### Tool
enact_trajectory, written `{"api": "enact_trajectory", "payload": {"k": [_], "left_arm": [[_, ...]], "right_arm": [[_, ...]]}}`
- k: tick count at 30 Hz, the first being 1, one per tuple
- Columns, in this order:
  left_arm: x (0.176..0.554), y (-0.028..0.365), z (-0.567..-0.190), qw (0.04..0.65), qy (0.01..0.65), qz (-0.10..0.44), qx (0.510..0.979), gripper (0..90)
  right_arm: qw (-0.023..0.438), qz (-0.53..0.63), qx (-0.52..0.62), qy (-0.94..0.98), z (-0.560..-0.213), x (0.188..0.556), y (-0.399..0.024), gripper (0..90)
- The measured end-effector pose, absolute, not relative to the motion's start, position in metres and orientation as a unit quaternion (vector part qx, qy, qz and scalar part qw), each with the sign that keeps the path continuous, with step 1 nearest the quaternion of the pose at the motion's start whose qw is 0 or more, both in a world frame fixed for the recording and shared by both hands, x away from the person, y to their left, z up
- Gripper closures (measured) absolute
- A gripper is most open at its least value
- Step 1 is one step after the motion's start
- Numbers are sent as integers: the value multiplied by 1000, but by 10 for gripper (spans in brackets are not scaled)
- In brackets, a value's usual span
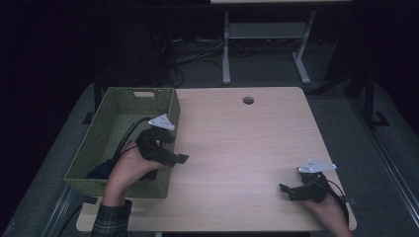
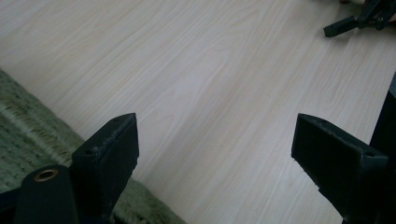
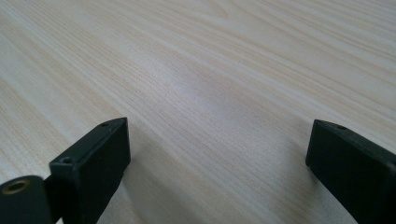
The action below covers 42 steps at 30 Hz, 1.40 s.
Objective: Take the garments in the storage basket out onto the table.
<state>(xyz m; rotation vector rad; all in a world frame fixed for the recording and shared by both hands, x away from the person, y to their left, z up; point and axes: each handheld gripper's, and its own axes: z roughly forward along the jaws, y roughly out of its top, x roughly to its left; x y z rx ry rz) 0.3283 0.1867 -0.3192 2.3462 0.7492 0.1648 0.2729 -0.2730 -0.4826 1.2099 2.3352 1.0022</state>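
A green woven basket (image 1: pixel 170 114) stands on the left part of the light wooden table (image 1: pixel 237 143). A hand holds my left gripper (image 1: pixel 175 148) above the basket's right wall, pointing right across the table. It is open, with bare wood between its jaws (image 2: pixel 215 128) and the basket's weave (image 2: pixel 28 135) at the lower left. My right gripper (image 1: pixel 290 180) rests low near the table's front right corner, pointing left. It is open too, and nothing lies between its jaws (image 3: pixel 219 128). The left gripper view also catches the right gripper (image 2: pixel 348 25) far off.
A round cable hole (image 1: pixel 248 100) sits near the table's far edge. A dark shape (image 1: pixel 99 170), perhaps the left gripper's cable, lies in the basket's near corner. Behind the table are white desk legs (image 1: pixel 226 54) and floor cables.
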Motion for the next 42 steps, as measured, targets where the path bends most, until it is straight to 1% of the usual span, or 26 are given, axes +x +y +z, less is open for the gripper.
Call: {"api": "enact_trajectory", "payload": {"k": [13,42], "left_arm": [[327,203,-309,326,298,80,894,148],[322,263,-301,309,370,125,867,148]], "right_arm": [[163,351,424,819,-483,273,-273,59],[163,351,423,819,-483,273,-273,59]]}}
